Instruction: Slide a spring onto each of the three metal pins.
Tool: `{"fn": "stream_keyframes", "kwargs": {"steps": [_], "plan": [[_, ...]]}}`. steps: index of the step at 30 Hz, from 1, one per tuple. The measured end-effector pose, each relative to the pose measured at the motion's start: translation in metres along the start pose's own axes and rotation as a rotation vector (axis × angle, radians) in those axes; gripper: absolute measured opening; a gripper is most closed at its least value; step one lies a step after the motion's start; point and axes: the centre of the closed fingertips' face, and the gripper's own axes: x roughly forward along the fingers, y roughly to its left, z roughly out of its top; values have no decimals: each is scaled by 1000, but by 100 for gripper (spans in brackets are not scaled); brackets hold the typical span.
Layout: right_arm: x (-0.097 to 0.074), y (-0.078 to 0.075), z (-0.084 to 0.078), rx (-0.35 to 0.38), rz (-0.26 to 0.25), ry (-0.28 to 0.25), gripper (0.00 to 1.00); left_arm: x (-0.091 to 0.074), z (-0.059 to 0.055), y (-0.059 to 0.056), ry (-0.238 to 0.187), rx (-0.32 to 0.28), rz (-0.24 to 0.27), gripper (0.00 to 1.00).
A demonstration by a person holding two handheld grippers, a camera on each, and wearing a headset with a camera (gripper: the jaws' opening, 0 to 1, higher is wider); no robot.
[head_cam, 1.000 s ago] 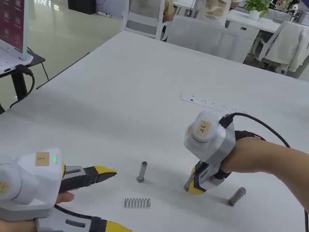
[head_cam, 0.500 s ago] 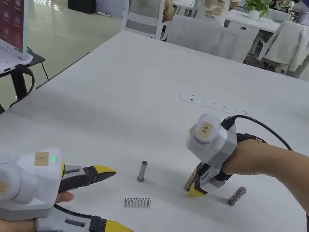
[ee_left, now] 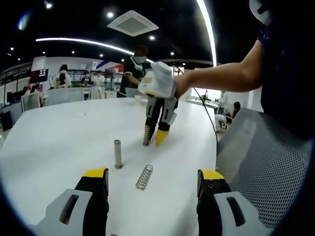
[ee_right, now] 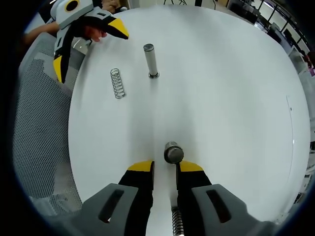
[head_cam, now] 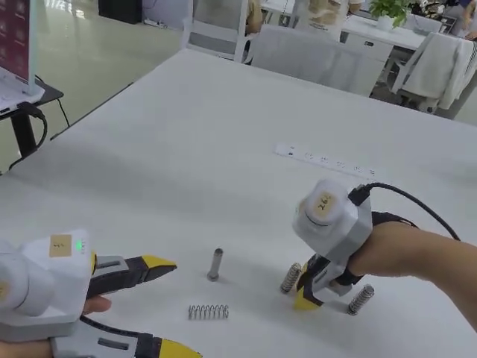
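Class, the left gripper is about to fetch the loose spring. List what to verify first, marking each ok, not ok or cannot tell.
1. Left gripper jaws open and empty: ok.
2. Loose spring lies flat on the table, nothing touching it: ok.
3. Bare pin stands upright: ok.
4. Right gripper is away from the bare pin, beside a sprung pin: ok.
5. That pin's spring seated fully down: cannot tell.
6. All three pins sprung: not ok, one is bare.
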Motion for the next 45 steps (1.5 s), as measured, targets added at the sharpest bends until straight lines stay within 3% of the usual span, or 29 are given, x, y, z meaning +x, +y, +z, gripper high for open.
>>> {"fn": "stream_keyframes", "kwargs": {"steps": [8,20,34,45], "plan": [[-1,13,-3,7,7,-5,15,0,1,-2,0,5,-3,69],[-10,33,7,-13,0,-36,16,-3,2,-6,-2,10,-4,69],[-18,58,34,-86,4,-61,17,-9,2,-9,-7,19,5,69],[-18,65,60,-150,7,-79,18,-14,4,-9,-2,33,15,69]]}}
